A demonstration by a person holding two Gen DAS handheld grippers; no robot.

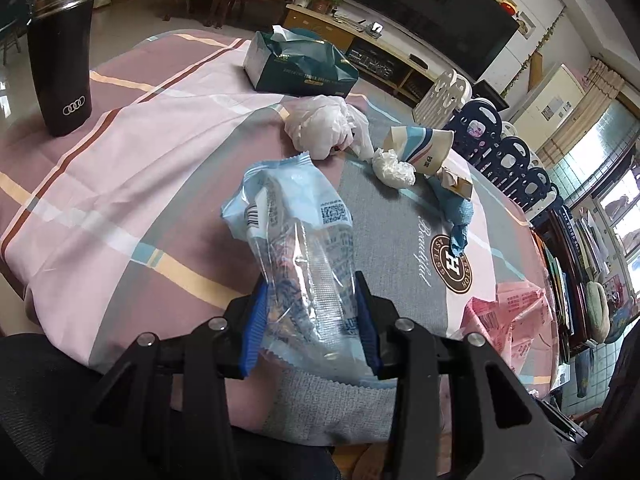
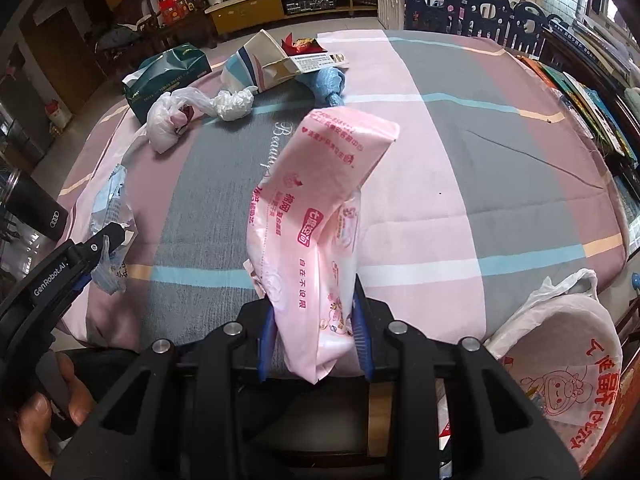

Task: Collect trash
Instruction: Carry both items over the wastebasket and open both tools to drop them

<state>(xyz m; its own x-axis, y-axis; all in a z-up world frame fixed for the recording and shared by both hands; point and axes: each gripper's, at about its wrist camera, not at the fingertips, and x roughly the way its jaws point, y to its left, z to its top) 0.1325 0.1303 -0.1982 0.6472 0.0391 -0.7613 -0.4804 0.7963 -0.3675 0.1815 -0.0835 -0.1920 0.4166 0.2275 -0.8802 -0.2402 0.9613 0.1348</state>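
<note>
My left gripper [image 1: 310,328] is shut on a light blue and clear plastic wrapper [image 1: 296,236], held above the table's near edge. The same wrapper [image 2: 112,216] shows at the left of the right wrist view, with the left gripper [image 2: 105,251] on it. My right gripper [image 2: 316,332] is shut on a pink plastic wrapper [image 2: 324,216], which sticks up between the blue pads. That pink wrapper [image 1: 516,320] appears at the right in the left wrist view. More trash lies farther back: a white crumpled bag [image 1: 324,124], a small clear wad [image 1: 394,166], a crushed paper cup [image 1: 424,146].
A teal tissue box [image 1: 300,62] and a black tumbler [image 1: 60,68] stand on the striped tablecloth [image 1: 132,168]. A blue cloth [image 1: 456,212] and a small card box [image 2: 316,62] lie by the cup. A white printed plastic bag [image 2: 560,356] hangs open at the table's right edge.
</note>
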